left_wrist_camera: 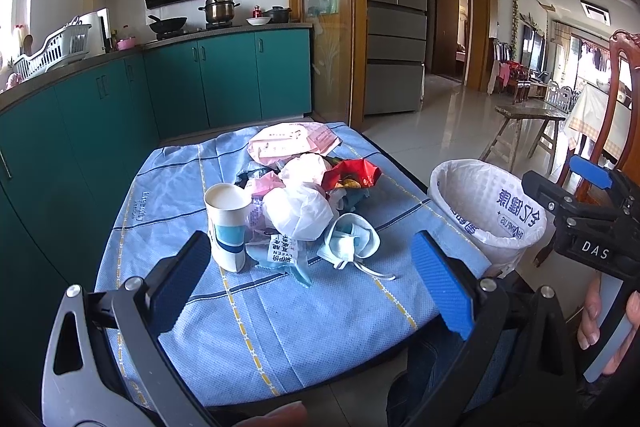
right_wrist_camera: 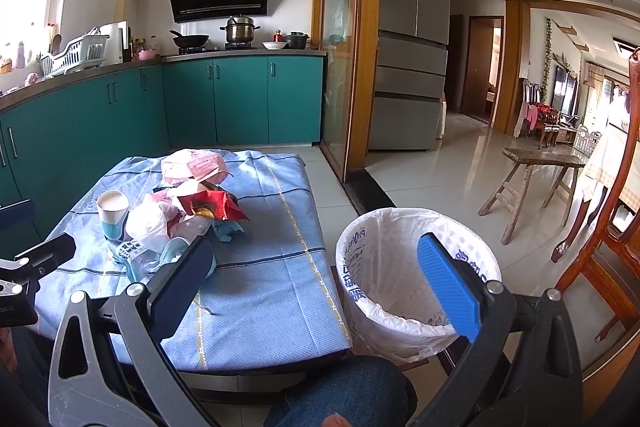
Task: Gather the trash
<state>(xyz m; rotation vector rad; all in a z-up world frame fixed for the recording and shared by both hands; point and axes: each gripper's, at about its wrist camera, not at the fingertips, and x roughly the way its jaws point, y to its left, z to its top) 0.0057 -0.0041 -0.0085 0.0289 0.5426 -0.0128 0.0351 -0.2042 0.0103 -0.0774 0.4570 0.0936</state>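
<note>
Trash pile on blue cloth, lined bin beside the table.

Paper cup (left_wrist_camera: 227, 227) upright, white with blue bands, at pile's left edge. Crumpled white plastic bag (left_wrist_camera: 298, 213) in the middle; blue face mask (left_wrist_camera: 352, 239) in front of it, red snack wrapper (left_wrist_camera: 352, 177) and pink packet (left_wrist_camera: 288, 141) behind. Wastebasket (left_wrist_camera: 486, 211), white printed liner, upright, near the table's right edge.

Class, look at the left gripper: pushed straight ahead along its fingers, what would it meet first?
Probably the crumpled face mask at the trash pile's near edge; the left gripper is open, and depth is uncertain.
</note>
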